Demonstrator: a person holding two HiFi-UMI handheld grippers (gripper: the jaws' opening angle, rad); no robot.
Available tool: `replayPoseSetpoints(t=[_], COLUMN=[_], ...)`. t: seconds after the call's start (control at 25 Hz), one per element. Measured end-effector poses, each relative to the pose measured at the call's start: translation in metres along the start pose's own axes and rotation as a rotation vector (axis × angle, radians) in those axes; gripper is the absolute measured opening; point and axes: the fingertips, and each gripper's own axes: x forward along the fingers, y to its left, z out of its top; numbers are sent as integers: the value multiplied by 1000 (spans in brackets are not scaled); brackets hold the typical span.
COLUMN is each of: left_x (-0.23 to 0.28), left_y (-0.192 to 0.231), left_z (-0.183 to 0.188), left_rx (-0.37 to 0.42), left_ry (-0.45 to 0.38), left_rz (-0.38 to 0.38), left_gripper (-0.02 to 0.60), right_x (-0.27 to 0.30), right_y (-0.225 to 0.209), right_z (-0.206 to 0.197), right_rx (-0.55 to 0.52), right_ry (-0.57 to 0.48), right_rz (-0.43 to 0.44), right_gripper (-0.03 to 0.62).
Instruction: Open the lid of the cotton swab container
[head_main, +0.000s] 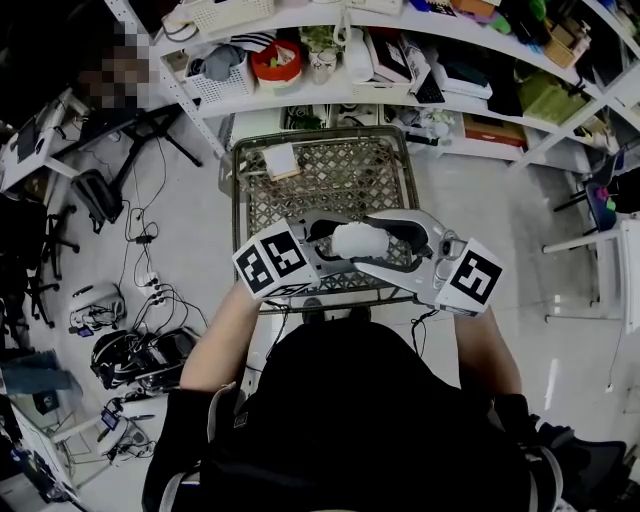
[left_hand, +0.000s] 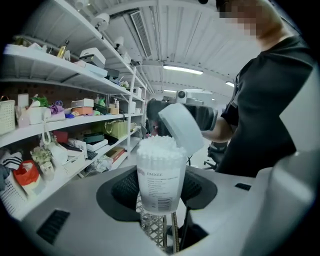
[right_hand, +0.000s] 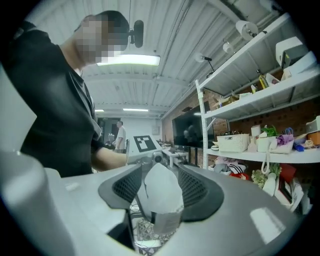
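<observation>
Left gripper view, translucent cylindrical container (left_hand: 159, 185), fluffy swabs (left_hand: 157, 147), white lid (left_hand: 181, 127) open

A cart's wire-mesh top (head_main: 330, 180), framed by a raised metal rim, stands on the pale floor (head_main: 500, 220). On the mesh, near its 10 o'clock corner, lies a small white box (head_main: 281, 160), turned slightly askew to the rim. At 12 o'clock beyond the cart, white shelves (head_main: 330, 97) carry a white basket (head_main: 222, 82), a red bowl (head_main: 276, 62) and assorted boxes. At 8 o'clock, tangled cables (head_main: 150, 300) lie on the floor.
</observation>
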Motion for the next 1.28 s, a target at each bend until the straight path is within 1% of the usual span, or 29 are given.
replayPoseSetpoints(t=[0.12, 0.28, 0.36, 0.44, 0.52, 0.64, 0.76, 0.88, 0.96, 1.04, 1.16, 1.28], left_x=[-4, -12, -17, -22, -27, -35, -44, -52, -56, -59, -63, -67], left_y=[8, 17, 23, 29, 35, 42, 49, 56, 61, 64, 68, 68], left_z=[0, -1, 0, 1, 1, 1, 6, 10, 10, 9, 9, 13], left_rx=[-18, -33, -31, -27, -30, -47, -75, -97, -110, -122, -124, -130], left_ry=[-6, -18, -15, -6, -2, -8, -33, -52, -56, -56, -42, -56], left_rz=[34, 93, 130, 165, 197, 248, 303, 358, 398, 435, 495, 544], left_gripper=[206, 206, 207, 207, 206, 207, 207, 207, 207, 207, 207, 207], right_x=[-2, -5, -8, -11, -15, -26, -44, -62, -73, -82, -91, -98], right_y=[5, 5, 0, -6, -14, -30, -50, -67, -75, -81, -87, -89], right_z=[12, 17, 19, 25, 32, 38, 34, 25, 20, 13, -1, -12], right_rx=[58, 85, 75, 79, 105, 137, 124, 122, 141, 165, 199, 226], right_ry=[-40, -79, -105, -136, -177, -231, -231, -221, -234, -242, -222, -214], right_rz=[12, 19, 17, 8, -15, -94, -232, -359, -422, -471, -528, -560], right_gripper=[238, 237, 238, 238, 238, 235, 220, 171, 103, 60, 20, 11])
